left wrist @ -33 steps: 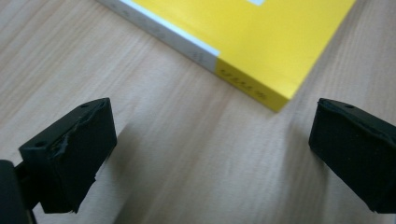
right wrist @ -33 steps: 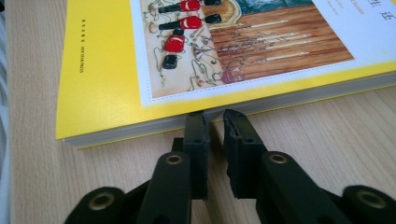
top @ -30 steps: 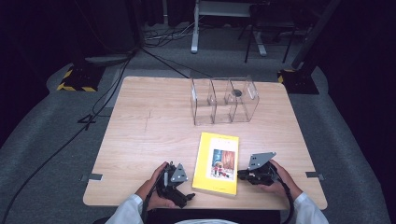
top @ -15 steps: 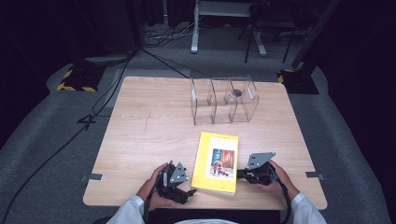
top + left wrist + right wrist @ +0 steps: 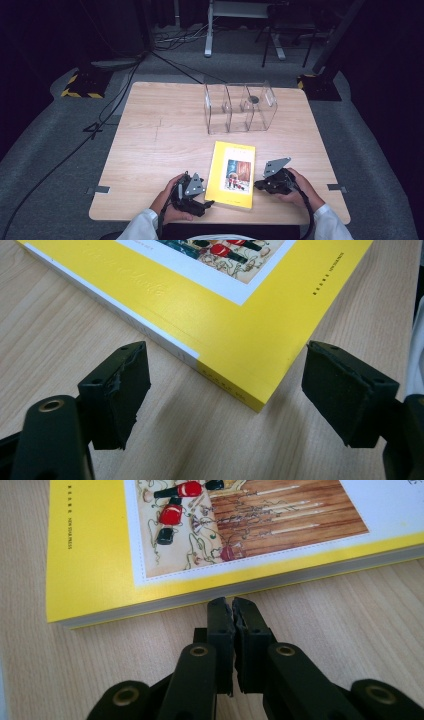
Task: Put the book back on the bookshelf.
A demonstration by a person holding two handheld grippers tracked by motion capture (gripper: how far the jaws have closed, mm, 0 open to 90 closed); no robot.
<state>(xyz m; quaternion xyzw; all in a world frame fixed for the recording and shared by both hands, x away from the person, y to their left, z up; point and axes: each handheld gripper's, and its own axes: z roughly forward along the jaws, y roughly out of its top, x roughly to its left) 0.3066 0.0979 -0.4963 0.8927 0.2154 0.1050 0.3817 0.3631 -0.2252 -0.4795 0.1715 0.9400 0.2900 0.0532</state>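
- The book (image 5: 232, 175) lies flat on the table (image 5: 150, 150), near the front edge, between the two grippers.
- Bare tabletop stretches left of the book and behind it, up to the clear bins (image 5: 240, 107) near the far edge.
- The left gripper (image 5: 225, 390) sits low at the book's near left corner; its jaws have just been closing a little yet stand spread, the corner pointing between them, untouched.
- The right gripper (image 5: 233, 605) rests level at the book's right edge, jaws pressed together on nothing, tips just beside the pages.
- Both hands lie close to the table's front edge.
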